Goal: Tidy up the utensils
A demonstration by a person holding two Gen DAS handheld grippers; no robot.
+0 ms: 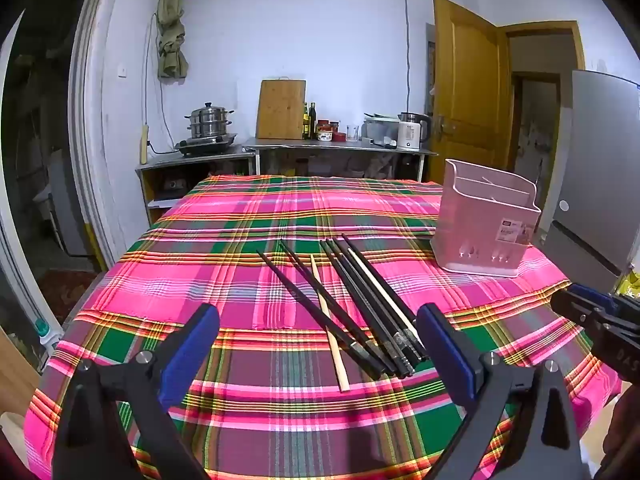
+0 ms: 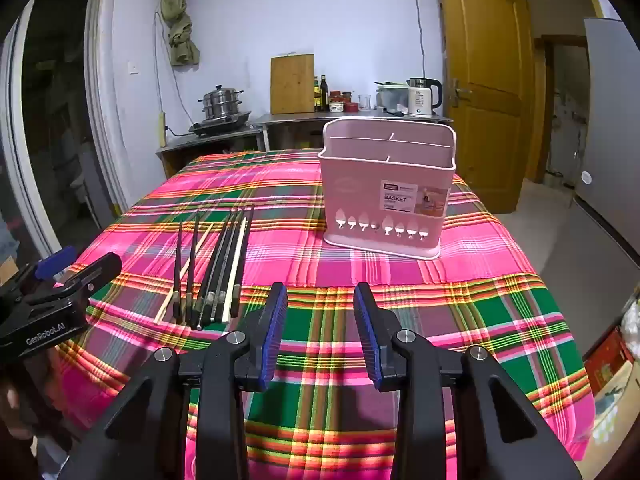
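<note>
Spread across the table, a pink, green and orange plaid tablecloth (image 2: 400,292), with everything placed relative to the pink utensil basket (image 2: 384,196).

Upright on the cloth toward the far right side, the pink utensil basket, divided into compartments by inner walls, label and cut-out row facing the right wrist camera; nothing seen sticking out of it.

Raised above the near edge of the cloth, left of the basket, the left gripper (image 1: 318,344), levelled forward, blue-padded jaws spread wide, gripping nothing, butt ends of the chopsticks lying between and below its fingers.

Straight in front of the basket and nearer the table edge, the right gripper (image 2: 320,328), aimed at the basket's front wall, jaws parted moderately, narrower than the left's, nothing between them.

Flat on the cloth to the basket's left, apart from it, the chopsticks (image 2: 216,268): a loose fan of dark sticks with two pale wooden ones among them, tips pointing away from the cameras.
</note>
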